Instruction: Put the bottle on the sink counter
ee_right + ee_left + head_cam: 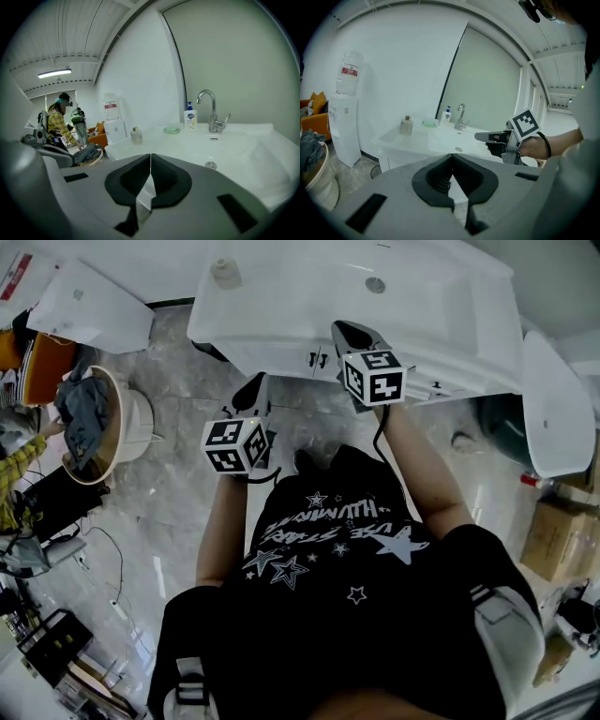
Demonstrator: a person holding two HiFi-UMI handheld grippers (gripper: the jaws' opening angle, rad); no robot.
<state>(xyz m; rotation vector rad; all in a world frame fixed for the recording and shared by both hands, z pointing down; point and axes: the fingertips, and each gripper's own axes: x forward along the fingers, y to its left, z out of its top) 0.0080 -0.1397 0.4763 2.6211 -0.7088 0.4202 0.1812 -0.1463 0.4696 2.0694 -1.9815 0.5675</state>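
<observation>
- Up at twelve o'clock in the head view: white counter [267, 315] with a sink [422, 306] set into it.
- On the counter's far corner, at eleven o'clock from the left tongs [251, 390]: small bottle [225, 273], capped and upright, touched by nothing.
- Left tongs pressed together, tips meeting, nothing between them; held short of the counter's front edge, above the floor [178, 512].
- Right tongs [352, 334] likewise pressed together and empty, at the counter's front edge, at one o'clock from the left pair.
- Seen from the right gripper view: faucet [211, 110] at one o'clock behind the sink; pump soap bottle [190, 119] just beside it on its nine o'clock side; green soap dish [171, 130] farther toward nine; small bottle farther still, near the counter's end.
- Down at nine o'clock in the head view: round basket [131, 418] on the floor, clothes [84, 413] inside, apart from the counter.
- At nine o'clock in the left gripper view: water dispenser [344, 126] against the wall, beside the counter's end.
</observation>
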